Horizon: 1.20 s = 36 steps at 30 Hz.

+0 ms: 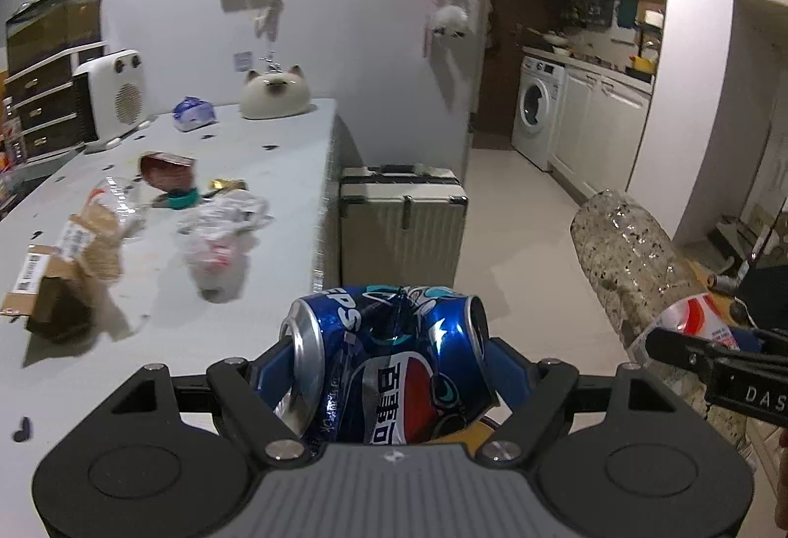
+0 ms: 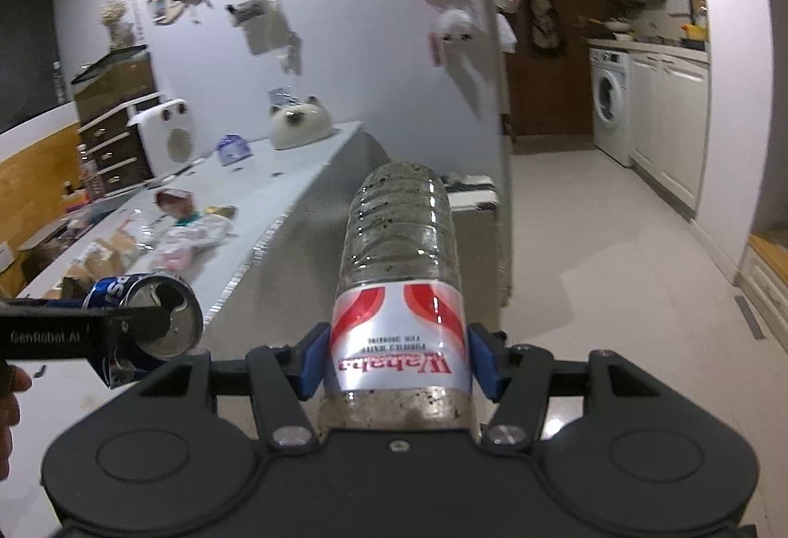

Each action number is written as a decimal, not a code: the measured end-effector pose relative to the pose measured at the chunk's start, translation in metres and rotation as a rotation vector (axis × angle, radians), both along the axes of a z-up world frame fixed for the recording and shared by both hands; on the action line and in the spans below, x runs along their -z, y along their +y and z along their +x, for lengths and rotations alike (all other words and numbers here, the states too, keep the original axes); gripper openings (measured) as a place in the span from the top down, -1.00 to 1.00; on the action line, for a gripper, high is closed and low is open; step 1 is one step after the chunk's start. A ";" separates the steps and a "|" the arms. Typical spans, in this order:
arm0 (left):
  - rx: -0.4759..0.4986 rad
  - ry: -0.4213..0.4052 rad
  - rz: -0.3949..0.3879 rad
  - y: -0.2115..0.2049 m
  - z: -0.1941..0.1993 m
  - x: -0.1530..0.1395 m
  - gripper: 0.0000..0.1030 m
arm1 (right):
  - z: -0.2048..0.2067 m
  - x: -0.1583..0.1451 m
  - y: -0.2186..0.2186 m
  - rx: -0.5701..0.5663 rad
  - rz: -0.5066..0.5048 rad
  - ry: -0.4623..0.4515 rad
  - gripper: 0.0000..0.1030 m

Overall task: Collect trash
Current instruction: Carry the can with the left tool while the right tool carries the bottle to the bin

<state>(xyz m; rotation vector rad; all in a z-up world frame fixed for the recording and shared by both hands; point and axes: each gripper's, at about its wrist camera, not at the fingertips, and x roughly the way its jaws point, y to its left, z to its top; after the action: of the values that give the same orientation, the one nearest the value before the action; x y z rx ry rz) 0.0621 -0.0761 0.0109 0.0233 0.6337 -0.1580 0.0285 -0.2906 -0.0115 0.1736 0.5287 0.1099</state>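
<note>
While both hands are already loaded, what matters next is where each load points. The left gripper (image 1: 389, 365) pinches a crushed blue Pepsi can (image 1: 389, 356) crosswise, its long axis spanning from pad to pad. The right gripper (image 2: 396, 358) clamps a clear Wahaha bottle (image 2: 399, 272) at its label, long axis running straight ahead past the fingertips. Farther off to the left, a crumpled plastic bag (image 1: 221, 237) and torn cardboard (image 1: 64, 272) lie on the white table (image 1: 276, 174); no bin shows.
</note>
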 end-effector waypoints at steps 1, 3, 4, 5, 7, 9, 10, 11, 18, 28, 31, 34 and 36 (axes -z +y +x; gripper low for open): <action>0.005 0.005 -0.004 -0.007 0.001 0.004 -0.57 | 0.001 0.003 -0.006 0.007 0.000 0.008 -0.16; 0.012 0.019 -0.010 -0.021 0.004 0.011 -0.57 | 0.003 0.009 -0.017 0.022 0.002 0.030 -0.16; 0.016 0.028 -0.015 -0.028 0.006 0.016 -0.57 | 0.005 0.012 -0.022 0.026 0.004 0.041 -0.16; 0.020 0.038 -0.022 -0.035 0.008 0.021 -0.57 | 0.006 0.016 -0.028 0.029 0.005 0.053 -0.16; 0.033 0.066 -0.048 -0.047 0.013 0.033 -0.57 | 0.011 0.024 -0.036 0.040 0.005 0.079 -0.16; 0.042 0.096 -0.063 -0.059 0.020 0.047 -0.57 | 0.016 0.033 -0.043 0.049 0.003 0.107 -0.16; 0.047 0.106 -0.064 -0.064 0.024 0.053 -0.57 | 0.018 0.038 -0.049 0.053 0.004 0.122 -0.16; 0.052 0.117 -0.060 -0.071 0.028 0.061 -0.57 | 0.020 0.044 -0.054 0.057 0.007 0.139 -0.16; 0.076 0.209 -0.069 -0.108 0.065 0.119 -0.57 | 0.042 0.083 -0.084 0.097 0.021 0.231 -0.17; 0.089 0.344 0.038 -0.133 0.139 0.237 -0.57 | 0.104 0.172 -0.095 0.118 0.051 0.431 -0.17; 0.088 0.407 0.033 -0.130 0.161 0.272 -0.57 | 0.129 0.203 -0.096 0.110 0.056 0.492 -0.17; 0.133 0.470 0.037 -0.129 0.183 0.307 -0.57 | 0.153 0.232 -0.098 0.101 0.078 0.548 -0.17; 0.158 0.497 0.054 -0.130 0.193 0.331 -0.57 | 0.169 0.251 -0.099 0.093 0.094 0.584 -0.17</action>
<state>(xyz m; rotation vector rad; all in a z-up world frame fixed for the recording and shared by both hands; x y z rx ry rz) 0.2548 -0.2060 -0.3200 0.0879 1.1328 -0.3041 0.1977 -0.3896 -0.2626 0.3246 1.0967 -0.0098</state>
